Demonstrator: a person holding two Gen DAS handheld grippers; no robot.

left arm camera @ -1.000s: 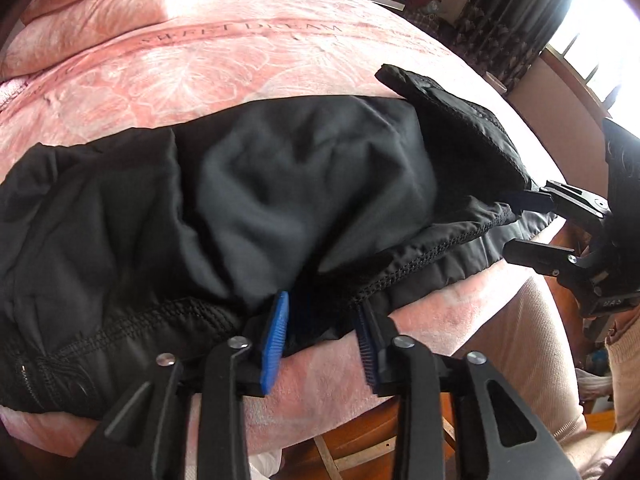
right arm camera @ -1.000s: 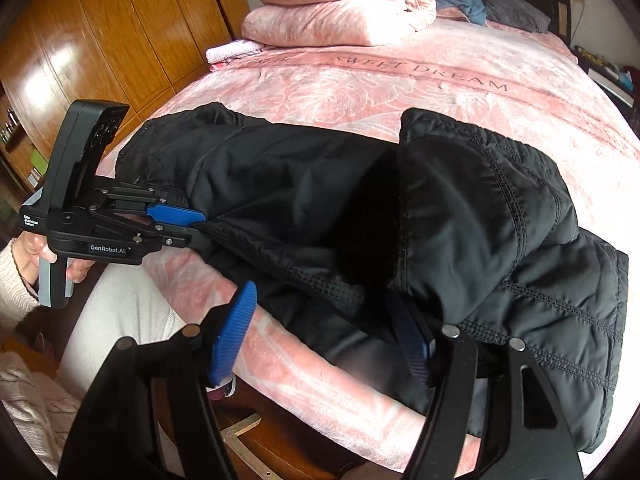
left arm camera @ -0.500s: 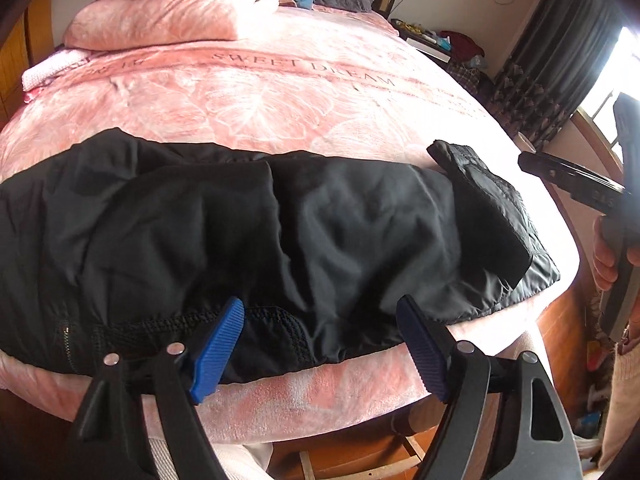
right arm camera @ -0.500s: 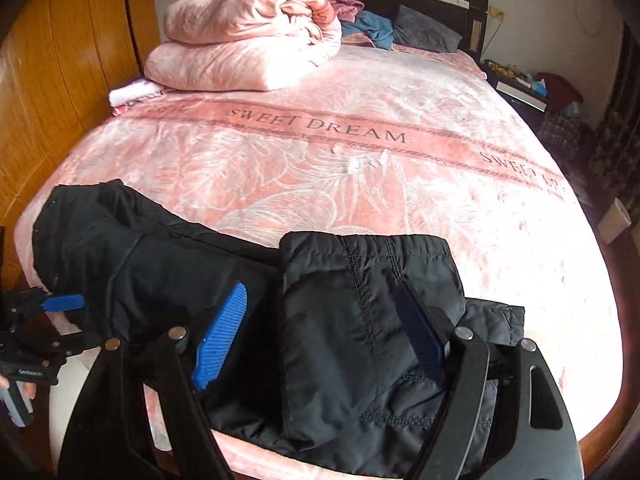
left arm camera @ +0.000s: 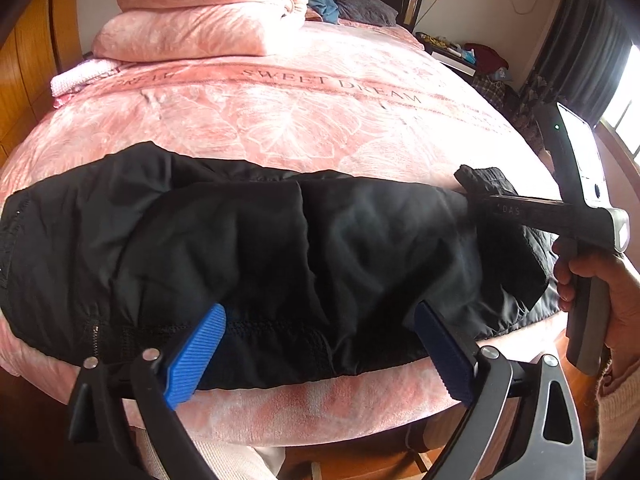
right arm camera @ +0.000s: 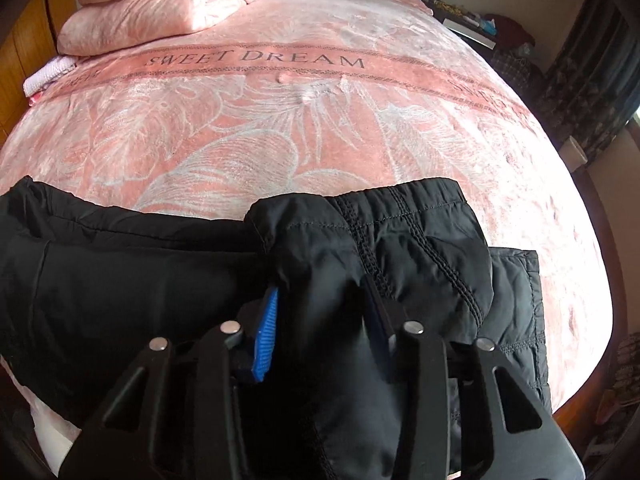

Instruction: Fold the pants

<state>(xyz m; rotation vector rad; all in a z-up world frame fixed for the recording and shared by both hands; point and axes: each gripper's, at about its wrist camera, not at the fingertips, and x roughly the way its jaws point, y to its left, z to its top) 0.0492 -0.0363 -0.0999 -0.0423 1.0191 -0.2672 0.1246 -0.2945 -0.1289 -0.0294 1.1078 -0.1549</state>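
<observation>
Two grippers work the black pants (left arm camera: 304,256), whose long axis runs left-right along the bed's (left arm camera: 320,120) near edge. The right gripper (right arm camera: 320,320) seems clamped on the right-end fold; the left gripper (left arm camera: 320,348) hovers spread, holding nothing.

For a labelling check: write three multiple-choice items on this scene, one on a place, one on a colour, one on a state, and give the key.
1. Where do the black pants lie?
A. near edge of the bed
B. by the headboard
C. on the floor

2. What colour are the left tool pads?
A. red
B. blue
C. white

3. How is the right tool?
A. wide open
B. shut empty
C. shut on fabric

Key: 1 A, the pink blanket stretches beyond them. 2 B, ribbed blue pads. 3 C, cloth bunches between its pads.
</observation>
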